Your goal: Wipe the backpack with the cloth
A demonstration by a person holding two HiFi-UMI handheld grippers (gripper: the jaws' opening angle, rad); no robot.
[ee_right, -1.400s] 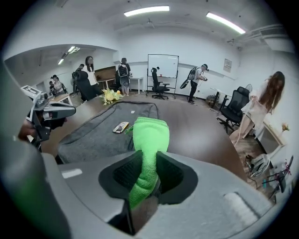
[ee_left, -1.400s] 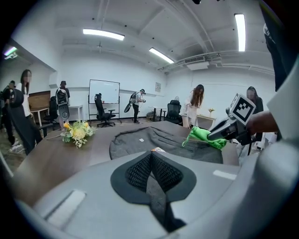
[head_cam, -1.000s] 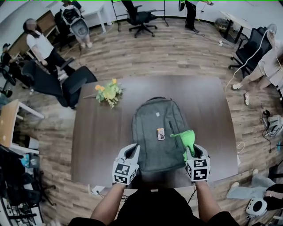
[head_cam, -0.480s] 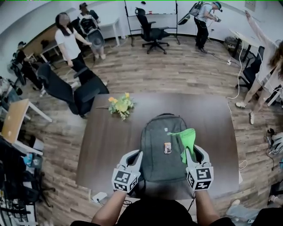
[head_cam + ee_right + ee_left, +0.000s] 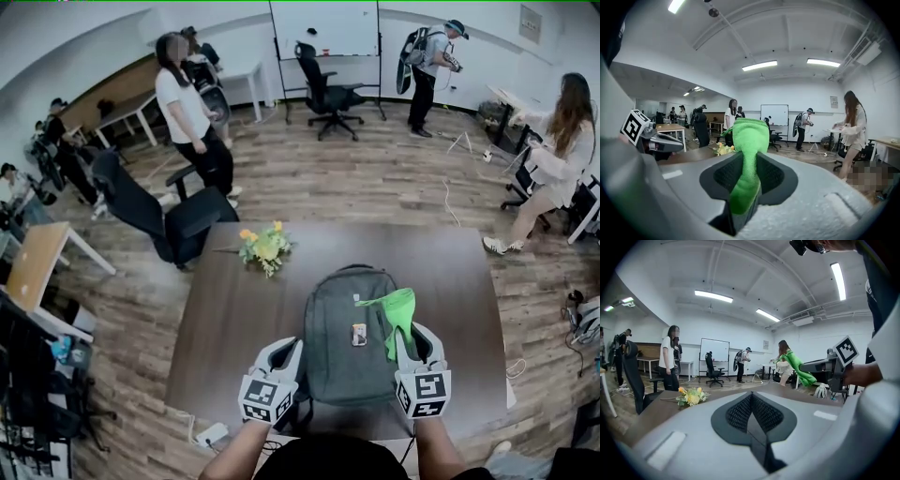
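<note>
Backpack point(image 5: 349, 323) lies on the table point(image 5: 234, 309). The right gripper point(image 5: 412, 334) pinches the cloth point(image 5: 398, 311) over its right side. The left gripper point(image 5: 284, 349), jaws pressed together and empty, sits by its near-left corner. Unbraced, it probably slides under wiping.

Label point(image 5: 358, 335) on backpack point(image 5: 333, 305) too small

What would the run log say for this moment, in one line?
left gripper: shut, empty | right gripper: shut on green cloth | backpack: lying on table
</note>
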